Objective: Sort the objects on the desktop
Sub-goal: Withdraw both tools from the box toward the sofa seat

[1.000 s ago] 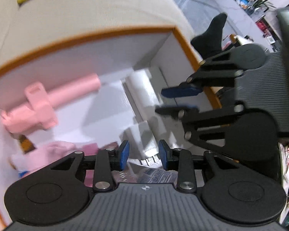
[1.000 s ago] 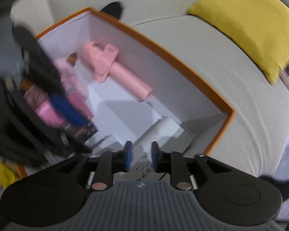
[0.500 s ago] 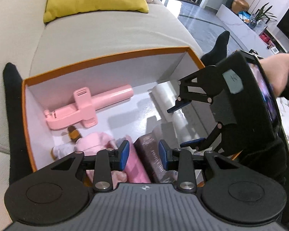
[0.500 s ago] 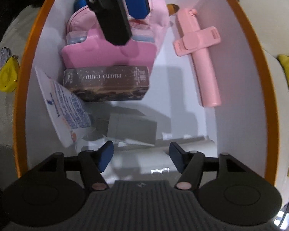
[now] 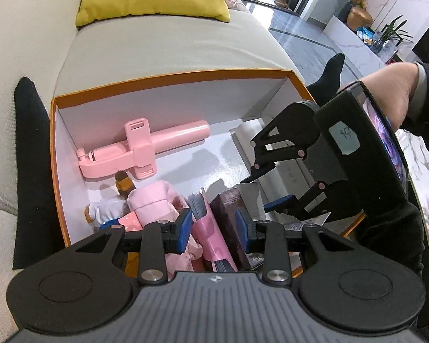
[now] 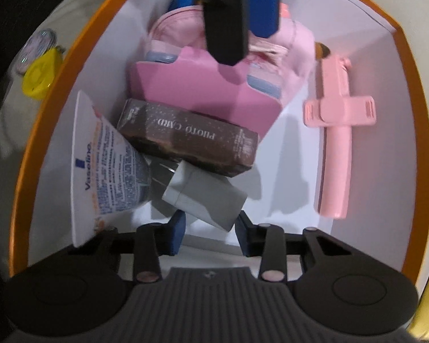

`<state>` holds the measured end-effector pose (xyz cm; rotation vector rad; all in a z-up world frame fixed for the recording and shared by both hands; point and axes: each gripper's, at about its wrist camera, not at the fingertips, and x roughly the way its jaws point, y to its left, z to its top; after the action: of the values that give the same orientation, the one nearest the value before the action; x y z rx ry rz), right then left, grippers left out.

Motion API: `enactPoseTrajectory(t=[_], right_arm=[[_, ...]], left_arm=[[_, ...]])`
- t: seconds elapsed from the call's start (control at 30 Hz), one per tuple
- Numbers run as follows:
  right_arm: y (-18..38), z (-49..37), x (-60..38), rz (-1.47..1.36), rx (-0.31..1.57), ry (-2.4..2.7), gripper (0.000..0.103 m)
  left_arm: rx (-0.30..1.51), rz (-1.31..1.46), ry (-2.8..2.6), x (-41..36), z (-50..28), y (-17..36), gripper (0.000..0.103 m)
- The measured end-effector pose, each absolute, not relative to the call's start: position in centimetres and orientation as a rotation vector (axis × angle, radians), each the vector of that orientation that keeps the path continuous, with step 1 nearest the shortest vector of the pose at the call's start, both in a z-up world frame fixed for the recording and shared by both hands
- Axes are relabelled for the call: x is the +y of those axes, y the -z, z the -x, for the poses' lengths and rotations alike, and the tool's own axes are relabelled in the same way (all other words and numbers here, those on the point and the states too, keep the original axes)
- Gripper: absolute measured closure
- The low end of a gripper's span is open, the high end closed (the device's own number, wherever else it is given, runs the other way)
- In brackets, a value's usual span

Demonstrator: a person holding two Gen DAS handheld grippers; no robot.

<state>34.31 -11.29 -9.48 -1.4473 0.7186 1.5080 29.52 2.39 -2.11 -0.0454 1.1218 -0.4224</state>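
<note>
Orange box on sofa already holds pink selfie stick, doll, photo-card box, tube. Right gripper closing around grey box, pads not pressing. Left gripper half open, empty. Yellow tag outside.

Pink selfie stick lies in orange box.

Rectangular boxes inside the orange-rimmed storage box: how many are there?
2: the dark brown "PHOTO CARD" carton lies in the middle; the small grey carton lies just below it. More may be hidden underneath.
</note>
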Motion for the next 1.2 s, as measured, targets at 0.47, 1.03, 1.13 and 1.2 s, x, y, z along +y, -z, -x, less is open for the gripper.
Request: enactPoseTrajectory(t=[0.47, 1.03, 1.13, 1.2], right_arm=[[9.5, -32.2, -11.7, 1.61, 0.558, -1.594, 0.067], [-0.3, -30.2, -16.2, 1.132, 0.558, -1.145, 0.056], [-3.5, -30.5, -15.8, 0.964, 0.564, -1.068, 0.057], [-4.5, -28.6, -17.3, 0.854, 0.548, -1.044, 0.057]], left_arm=[[1.113, 0.048, 0.415, 2.5, -29.1, 1.9, 0.066], [1.01, 0.007, 0.43, 2.3, -20.5, -2.5, 0.066], [1.0, -0.019, 0.408, 2.2, -17.6, -2.9, 0.066], [1.013, -0.021, 0.403, 2.2, -15.6, -2.6, 0.066]])
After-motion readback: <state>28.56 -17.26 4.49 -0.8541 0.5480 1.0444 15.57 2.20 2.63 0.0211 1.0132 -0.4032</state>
